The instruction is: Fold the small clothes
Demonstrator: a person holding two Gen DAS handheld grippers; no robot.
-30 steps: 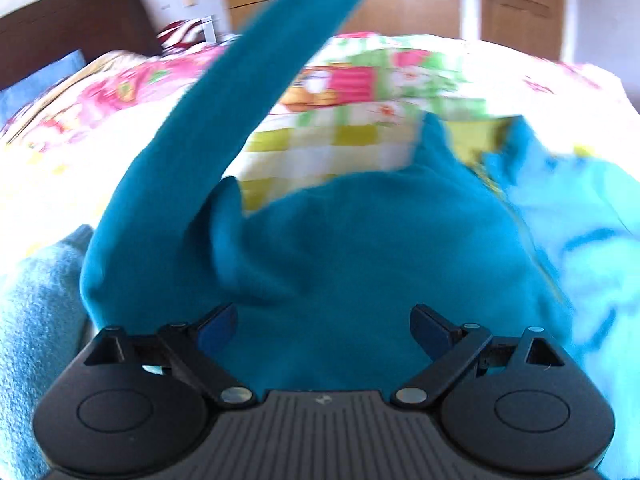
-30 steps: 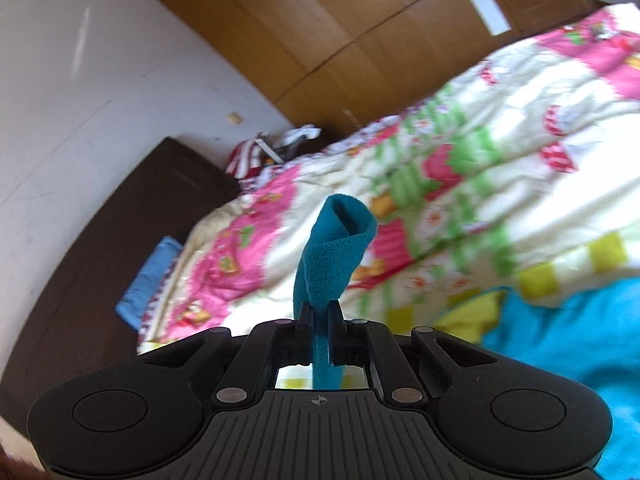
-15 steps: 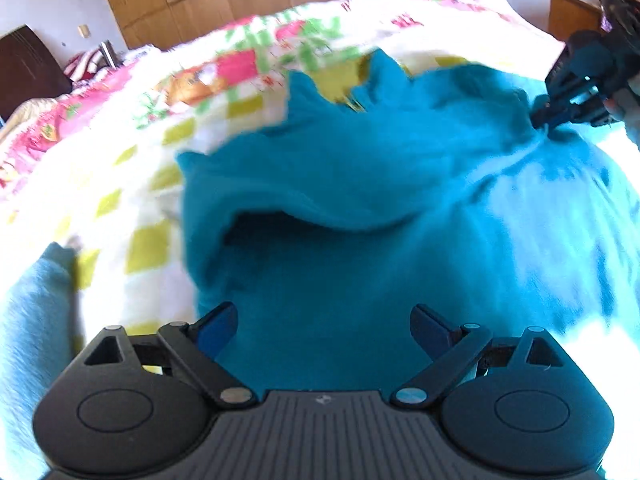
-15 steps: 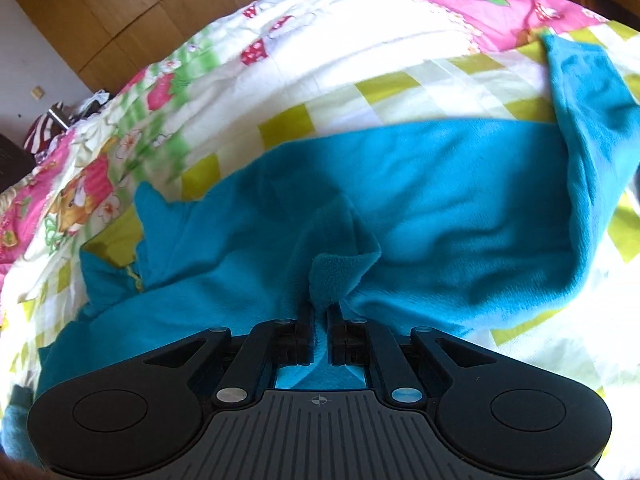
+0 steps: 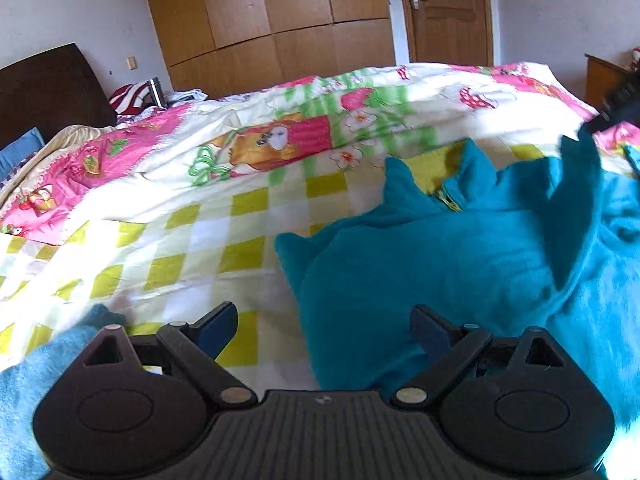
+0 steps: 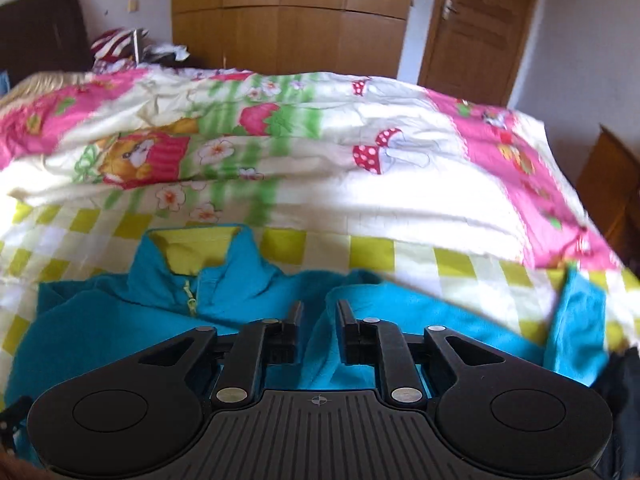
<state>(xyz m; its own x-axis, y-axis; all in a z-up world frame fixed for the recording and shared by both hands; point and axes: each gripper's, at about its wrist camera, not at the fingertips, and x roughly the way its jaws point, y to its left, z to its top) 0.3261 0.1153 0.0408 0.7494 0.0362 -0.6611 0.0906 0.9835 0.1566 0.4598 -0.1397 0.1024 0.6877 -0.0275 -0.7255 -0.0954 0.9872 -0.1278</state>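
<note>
A teal fleece jacket (image 5: pixel 440 264) lies on the patterned quilt, collar and yellow-green zip (image 6: pixel 190 292) pointing away from me. One sleeve (image 5: pixel 576 216) lies folded across its body. My left gripper (image 5: pixel 322 320) stands wide open over the jacket's left edge and holds nothing. My right gripper (image 6: pixel 319 312) is open a little, its fingers just above a fold of the jacket (image 6: pixel 360 308) near the collar. In the left wrist view it shows only as a dark blur (image 5: pixel 620 104) at the far right. Another teal flap (image 6: pixel 576 320) lies at the right.
A light blue fleece cloth (image 5: pixel 40 364) lies at my lower left. The bed's quilt (image 5: pixel 200 220) stretches ahead to a dark headboard (image 5: pixel 48 88) on the left. Wooden wardrobes (image 6: pixel 288 16) and a door (image 6: pixel 476 24) stand behind. A wooden cabinet (image 6: pixel 608 188) is at the right.
My right gripper has opened and let go of the sleeve, which now lies across the jacket. My left gripper has drawn back to the left, off the middle of the jacket.
</note>
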